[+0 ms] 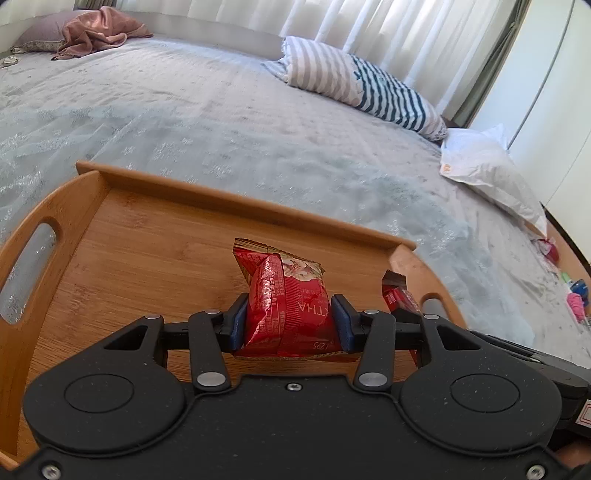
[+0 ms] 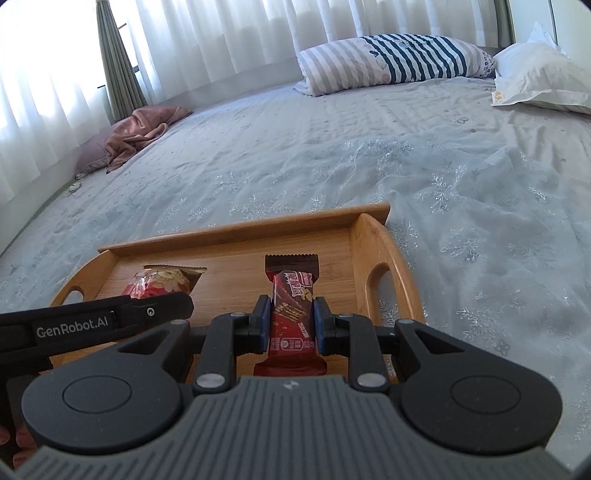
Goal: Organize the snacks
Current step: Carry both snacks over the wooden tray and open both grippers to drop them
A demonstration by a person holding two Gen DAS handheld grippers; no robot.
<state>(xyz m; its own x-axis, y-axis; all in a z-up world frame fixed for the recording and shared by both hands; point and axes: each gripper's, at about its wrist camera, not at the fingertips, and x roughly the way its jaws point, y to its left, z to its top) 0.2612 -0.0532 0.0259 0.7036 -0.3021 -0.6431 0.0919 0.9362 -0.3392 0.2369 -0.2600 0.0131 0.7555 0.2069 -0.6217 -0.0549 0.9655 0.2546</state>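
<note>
A wooden tray [image 1: 155,236] with cut-out handles lies on the bed. My left gripper [image 1: 290,321] is shut on a red snack bag [image 1: 286,306], held low over the tray's floor. My right gripper [image 2: 290,325] is shut on a red and brown snack bar [image 2: 291,314], over the right part of the tray [image 2: 236,236]. The bar's end [image 1: 397,291] shows at the right in the left wrist view. The red bag [image 2: 162,282] and the left gripper body [image 2: 96,321] show at the left in the right wrist view.
The bed has a pale grey patterned cover [image 1: 229,122]. A striped pillow [image 1: 365,85] and a white pillow [image 1: 487,173] lie at the head. A pink cloth [image 1: 99,31] lies at the far side. Small colourful items [image 1: 572,295] lie at the right edge.
</note>
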